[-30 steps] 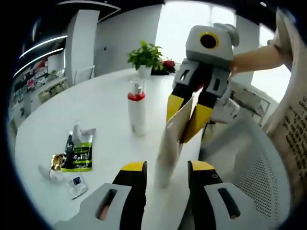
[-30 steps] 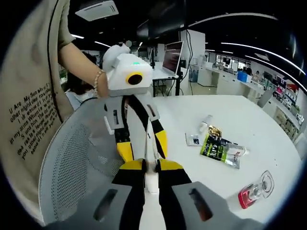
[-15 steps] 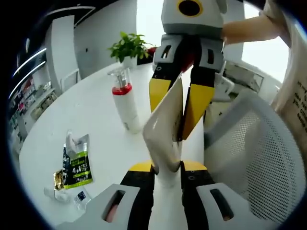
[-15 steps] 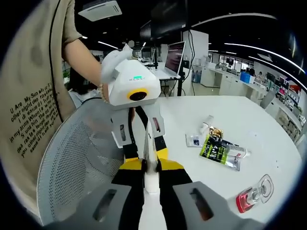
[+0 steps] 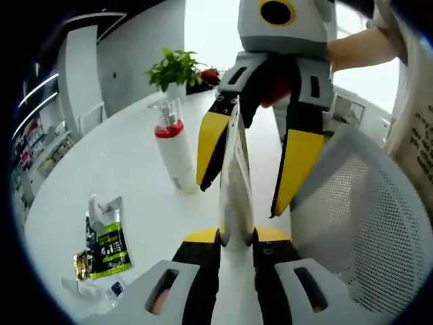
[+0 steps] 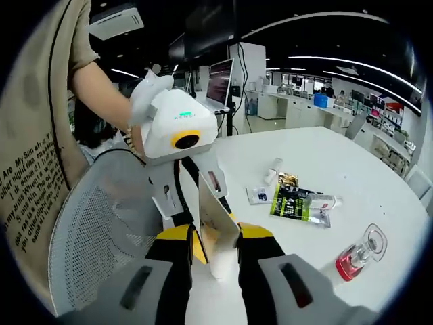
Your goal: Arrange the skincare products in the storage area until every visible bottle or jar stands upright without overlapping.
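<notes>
While both views show the pouch (image 5: 234, 183), only the left gripper view catches the plant (image 5: 174, 68).

The person's beige shirt (image 6: 30, 183) carries lines of small dark print in the right gripper view; one line seems to begin "U Are My Sun", and the rest is too blurred to read. The green-and-black sachet (image 6: 292, 202) on the counter (image 6: 352, 183) bears print too small to make out.
</notes>
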